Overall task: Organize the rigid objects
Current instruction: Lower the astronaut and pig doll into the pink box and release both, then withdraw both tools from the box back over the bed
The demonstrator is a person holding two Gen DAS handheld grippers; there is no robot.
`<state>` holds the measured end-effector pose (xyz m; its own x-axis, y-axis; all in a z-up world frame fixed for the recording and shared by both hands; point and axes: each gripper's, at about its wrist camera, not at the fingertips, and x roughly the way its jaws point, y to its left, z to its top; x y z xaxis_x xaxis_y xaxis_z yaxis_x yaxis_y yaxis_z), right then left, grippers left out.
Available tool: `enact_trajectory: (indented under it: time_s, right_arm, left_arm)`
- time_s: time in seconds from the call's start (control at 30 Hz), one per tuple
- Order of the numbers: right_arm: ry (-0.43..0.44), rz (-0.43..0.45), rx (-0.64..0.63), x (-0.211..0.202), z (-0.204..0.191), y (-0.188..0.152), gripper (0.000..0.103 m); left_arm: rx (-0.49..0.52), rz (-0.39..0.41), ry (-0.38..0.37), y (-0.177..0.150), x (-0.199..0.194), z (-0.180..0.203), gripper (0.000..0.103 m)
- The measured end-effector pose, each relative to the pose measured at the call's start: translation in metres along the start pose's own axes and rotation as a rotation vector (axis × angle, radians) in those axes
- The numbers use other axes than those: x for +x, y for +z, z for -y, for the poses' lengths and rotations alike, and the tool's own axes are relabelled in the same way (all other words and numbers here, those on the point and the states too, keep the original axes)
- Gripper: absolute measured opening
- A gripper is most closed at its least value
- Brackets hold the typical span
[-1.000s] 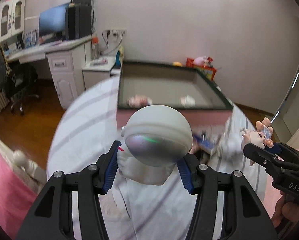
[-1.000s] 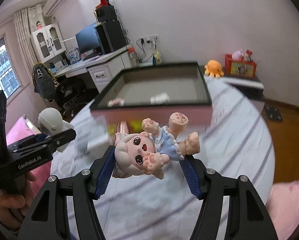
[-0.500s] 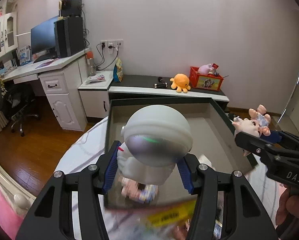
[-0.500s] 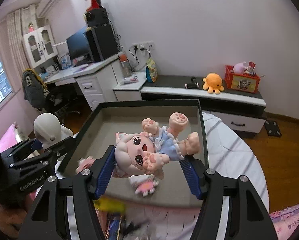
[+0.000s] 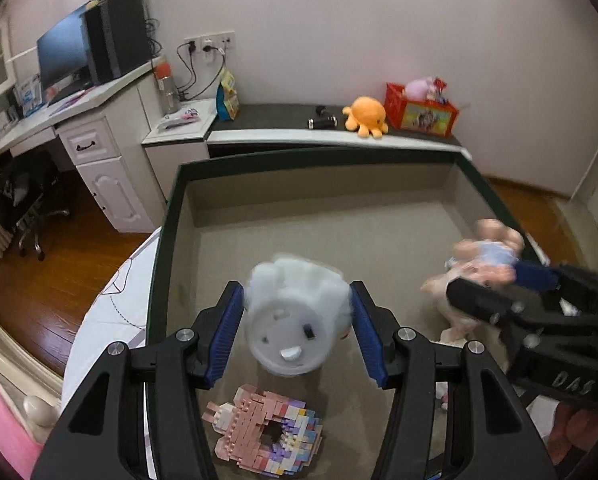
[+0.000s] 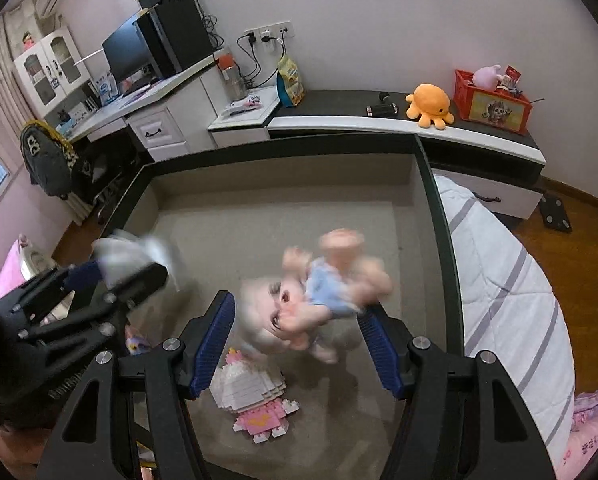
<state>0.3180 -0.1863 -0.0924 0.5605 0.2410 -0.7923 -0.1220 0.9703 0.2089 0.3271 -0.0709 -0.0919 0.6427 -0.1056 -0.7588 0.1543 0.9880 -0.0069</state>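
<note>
**Two toys dropping out of two opened grippers, straight down into the box**

Both figures are blurring as if falling. Between the spread blue pads of the left gripper (image 5: 297,330), the white astronaut figure (image 5: 295,320) is showing its flat round base to the camera, no pad visibly touching it; I judge it released. Directly beneath it the floor of the dark-rimmed box (image 5: 167,216) is waiting, with a pink block model (image 5: 265,428) lying just nearer the camera. To its right, the pink doll in blue (image 6: 311,300) is tumbling between the parted jaws of the right gripper (image 6: 295,340), also let go, with a white-and-pink block figure (image 6: 255,400) lying below and slightly left. Each toy is sitting dead ahead of its own tool, inside the box walls. Whatever comes next is hinging on that vertical line: toys below, grippers above, well clear to lift away.
</note>
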Motion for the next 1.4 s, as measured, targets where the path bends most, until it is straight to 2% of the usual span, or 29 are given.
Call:
enact_trajectory:
  time_s: [0.03, 0.07, 0.1, 0.13, 0.23, 0.27, 0.53, 0.77, 0.93, 1.17, 1.4]
  right_arm:
    - [-0.003, -0.001, -0.003, -0.001, 0.000, 0.000, 0.068]
    - [-0.008, 0.001, -0.009, -0.003, -0.001, 0.000, 0.077]
    - [-0.016, 0.009, -0.013, -0.006, -0.002, -0.001, 0.082]
    - [-0.018, 0.019, -0.016, -0.010, -0.002, -0.002, 0.082]
    - [-0.022, 0.035, 0.001, -0.020, 0.001, -0.004, 0.091]
    - [-0.028, 0.043, 0.004, -0.024, 0.001, -0.006, 0.103]
    - [-0.052, 0.155, 0.031, -0.082, -0.010, -0.034, 0.103]
    - [-0.059, 0.271, 0.028, -0.150, -0.031, -0.087, 0.103]
    - [-0.090, 0.325, 0.009, -0.185, -0.043, -0.125, 0.103]
    - [-0.147, 0.415, 0.023, -0.229, -0.059, -0.174, 0.103]
    - [-0.179, 0.435, 0.004, -0.245, -0.070, -0.198, 0.103]
  left_arm:
    - [0.010, -0.004, 0.010, -0.002, -0.001, 0.001, 0.069]
    - [0.013, 0.004, 0.014, -0.003, -0.004, 0.001, 0.077]
    - [0.011, 0.022, 0.027, -0.004, -0.009, -0.001, 0.080]
    - [0.004, 0.046, 0.035, -0.005, -0.017, -0.005, 0.087]
    - [-0.038, 0.102, 0.021, -0.010, -0.042, -0.018, 0.099]
    - [-0.049, 0.117, 0.018, -0.013, -0.050, -0.022, 0.101]
    - [-0.079, 0.229, 0.047, -0.048, -0.132, -0.042, 0.103]
    - [-0.090, 0.258, 0.060, -0.092, -0.187, -0.051, 0.103]
    - [-0.095, 0.267, 0.082, -0.128, -0.214, -0.053, 0.103]
    - [-0.140, 0.289, 0.076, -0.176, -0.250, -0.049, 0.103]
    - [-0.113, 0.301, 0.056, -0.204, -0.274, -0.033, 0.103]
